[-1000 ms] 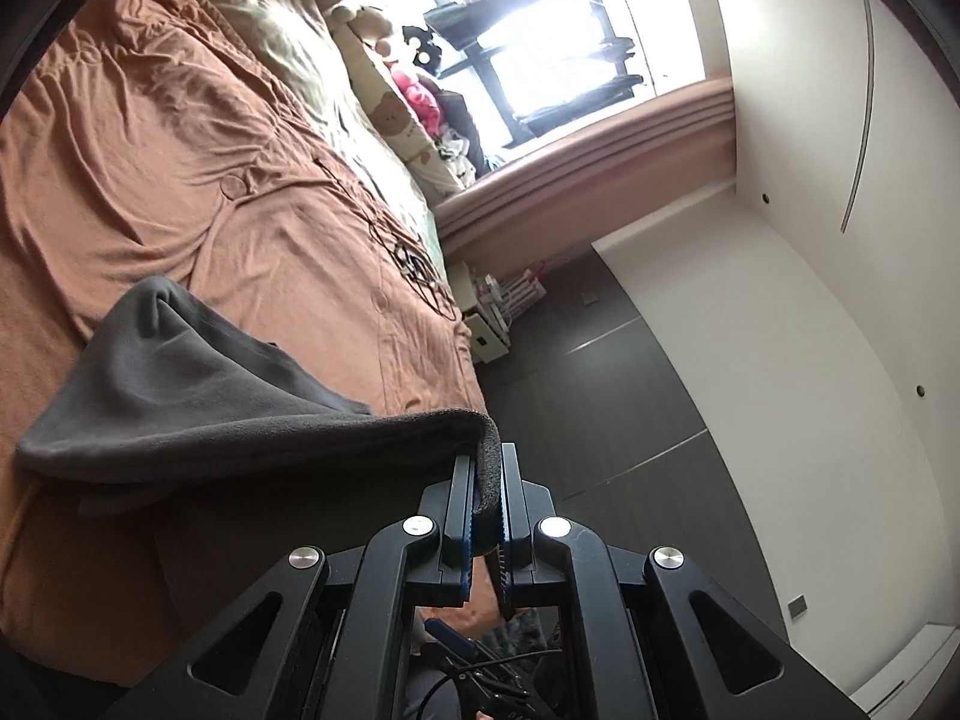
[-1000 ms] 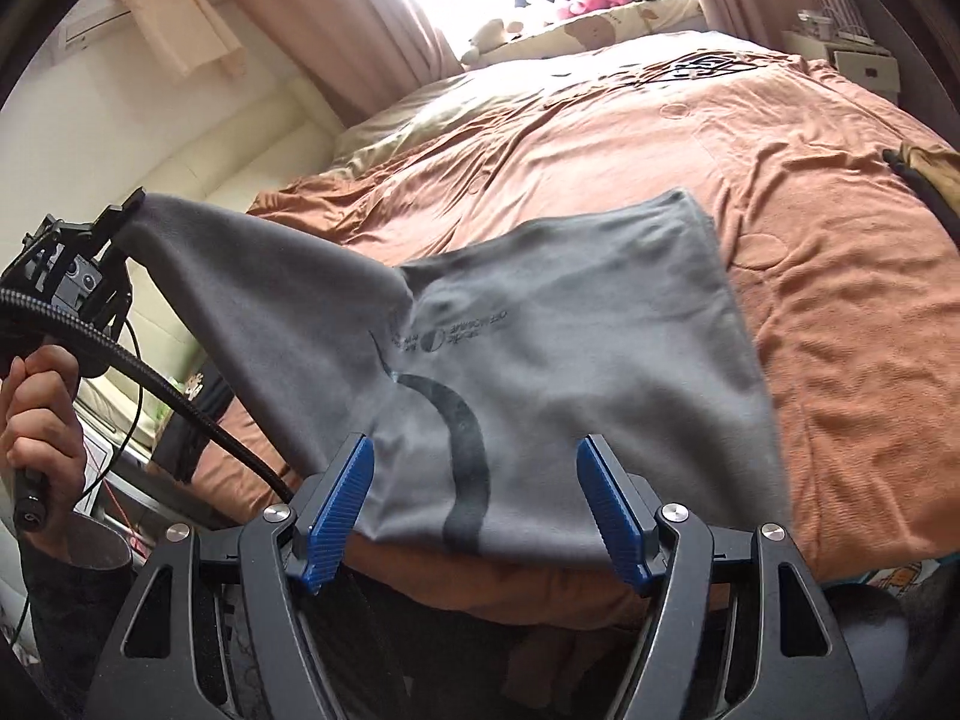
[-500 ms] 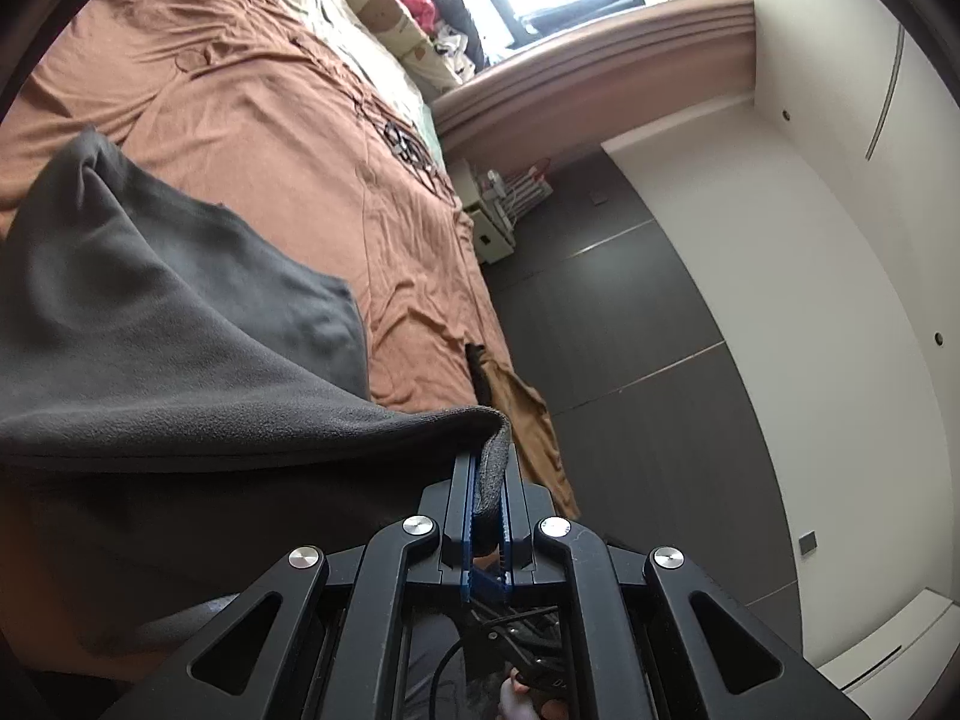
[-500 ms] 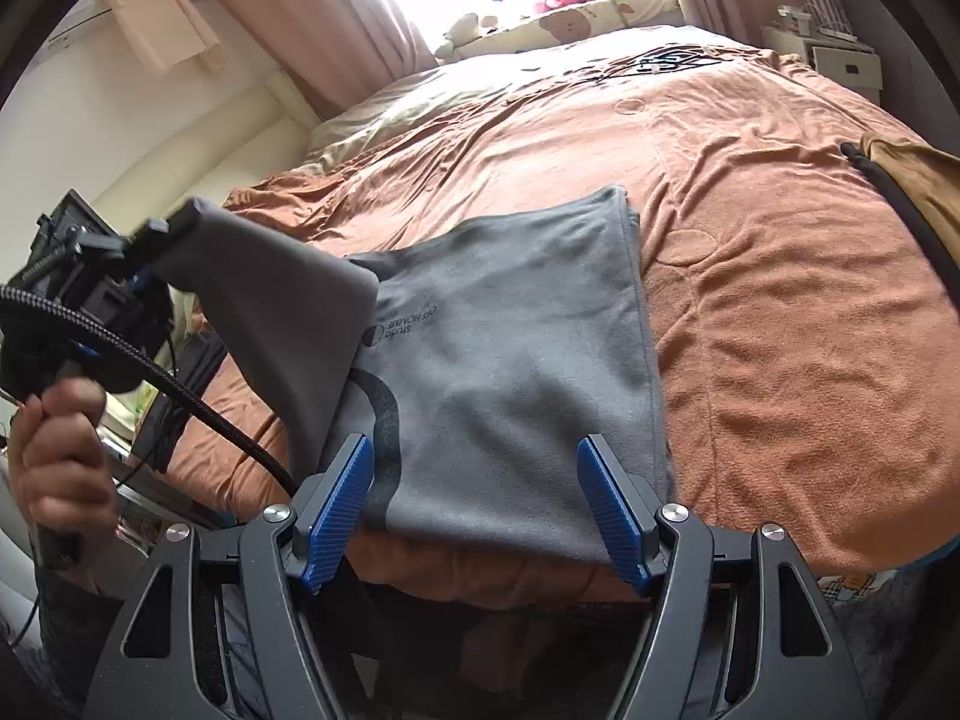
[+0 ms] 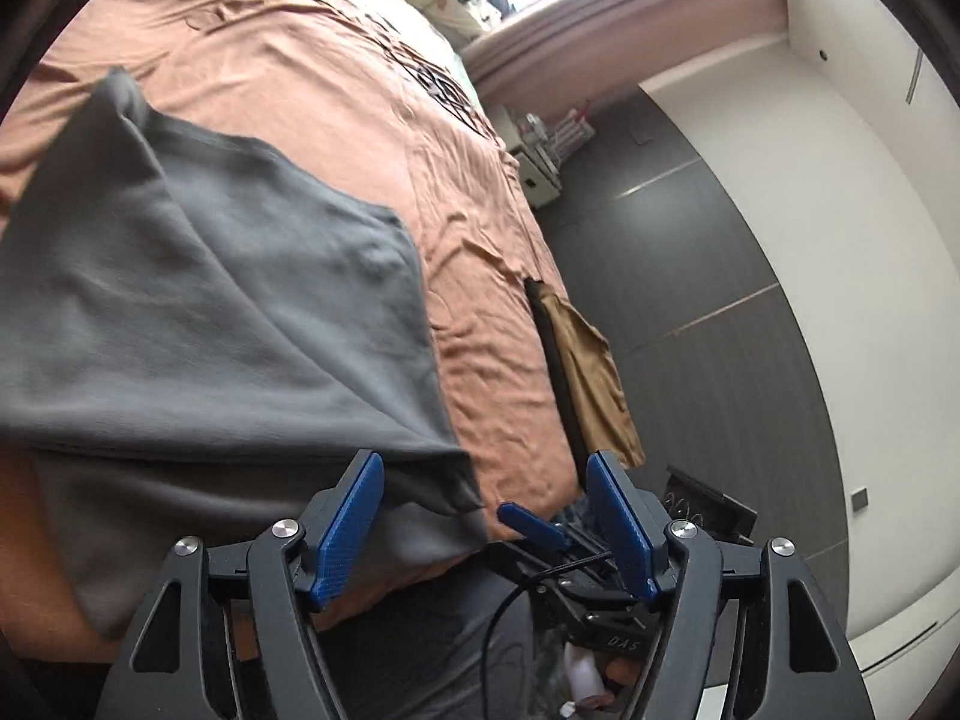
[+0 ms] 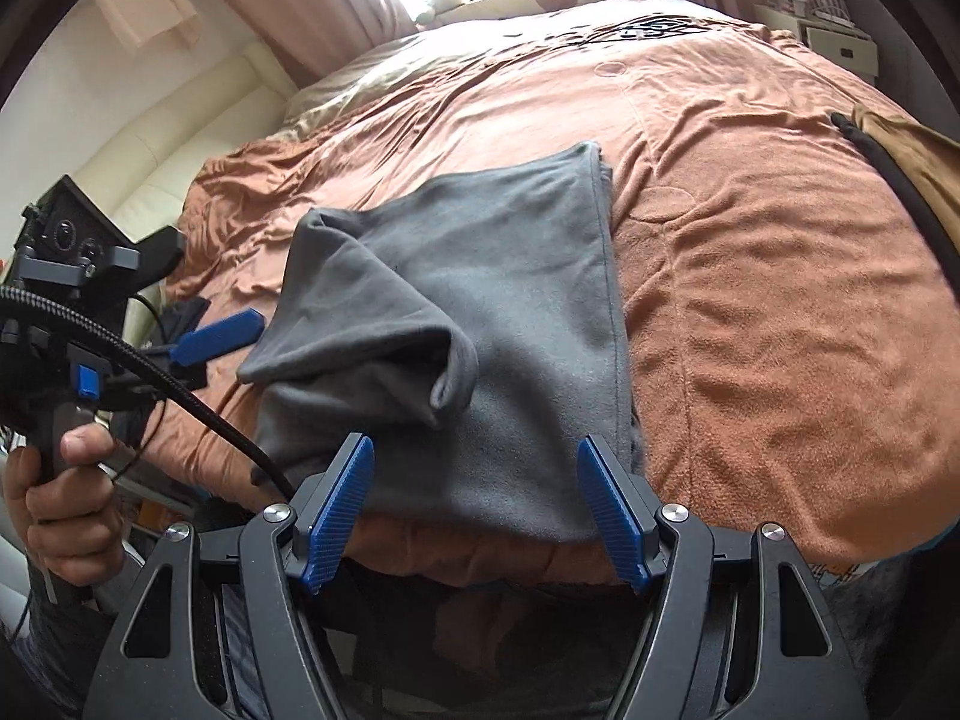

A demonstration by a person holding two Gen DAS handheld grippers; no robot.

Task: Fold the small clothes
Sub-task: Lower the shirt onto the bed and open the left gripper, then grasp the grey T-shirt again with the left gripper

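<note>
L wrist: "DAS" maybe on right gripper [image 5: 540,531]; grey garment [image 5: 240,324] unmarked

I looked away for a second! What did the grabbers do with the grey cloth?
The left gripper carried the grey cloth corner across over the rest, then opened and let it go, so the corner now lies folded on top. The right gripper stayed open, holding nothing. The orange bedspread didn't move.
</note>
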